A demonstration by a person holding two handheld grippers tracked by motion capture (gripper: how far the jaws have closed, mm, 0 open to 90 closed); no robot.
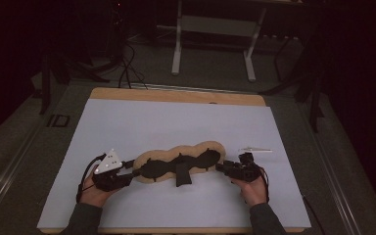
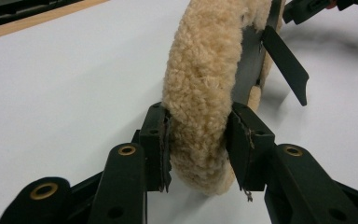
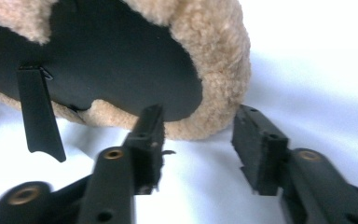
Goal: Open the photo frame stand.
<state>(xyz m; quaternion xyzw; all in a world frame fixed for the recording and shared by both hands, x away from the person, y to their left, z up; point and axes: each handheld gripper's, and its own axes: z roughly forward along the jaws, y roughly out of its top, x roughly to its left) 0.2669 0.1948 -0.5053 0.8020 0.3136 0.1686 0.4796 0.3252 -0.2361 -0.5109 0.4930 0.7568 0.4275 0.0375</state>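
Left side first. My left gripper (image 1: 127,172) sits at the near-left of the white sheet (image 1: 176,122), jaws squeezed onto the left end of the fleece pad (image 1: 186,152). In the left gripper view the pads (image 2: 161,140) press into the tan pile from both sides, so the fleece pad (image 2: 205,93) bulges between them. I judge this grip is there to anchor that end, so the piece cannot slide while the other end is worked.

Centre. The fleece pad lies lengthwise across the near-middle of the sheet, black backing up, tan fleece showing as a border all round. A black strap (image 1: 183,177) hangs off its near edge; the same strap (image 2: 286,65) sticks out free in the left gripper view. Backing-up placement probably leaves the straps reachable.

Right side. My right gripper (image 1: 221,167) is just at the pad's right end. In the right gripper view its jaws stand apart, empty, the fleece edge (image 3: 214,70) just ahead of them and not yet between them. Likely lined up to take that end.

Far right: a small white clip-like item (image 1: 255,150) rests on the sheet, apart from everything; too small to identify.
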